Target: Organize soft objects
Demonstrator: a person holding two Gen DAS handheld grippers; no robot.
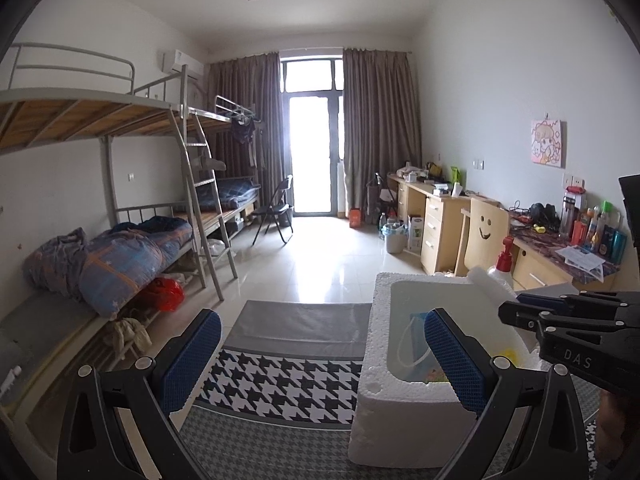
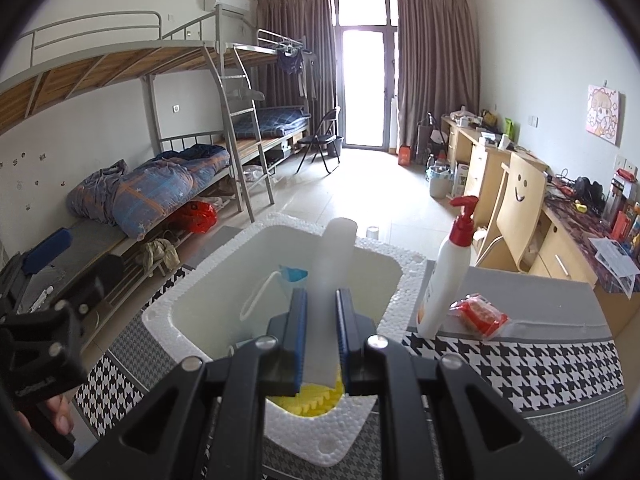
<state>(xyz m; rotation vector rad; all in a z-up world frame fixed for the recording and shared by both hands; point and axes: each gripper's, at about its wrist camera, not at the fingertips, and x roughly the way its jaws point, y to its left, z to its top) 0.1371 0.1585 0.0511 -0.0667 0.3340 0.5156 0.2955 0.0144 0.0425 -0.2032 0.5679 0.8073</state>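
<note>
A white styrofoam box stands on a houndstooth cloth; it also shows in the left wrist view. My right gripper is shut on a white foam roll that sticks up over the box. Inside the box lie a blue face mask with a white strap and a yellow sponge-like piece. My left gripper is open and empty, left of the box, one finger in front of its wall. The right gripper shows at the right in the left wrist view.
A white pump bottle with red top and a red packet lie on the cloth right of the box. A bunk bed is left, desks and a wooden chair right.
</note>
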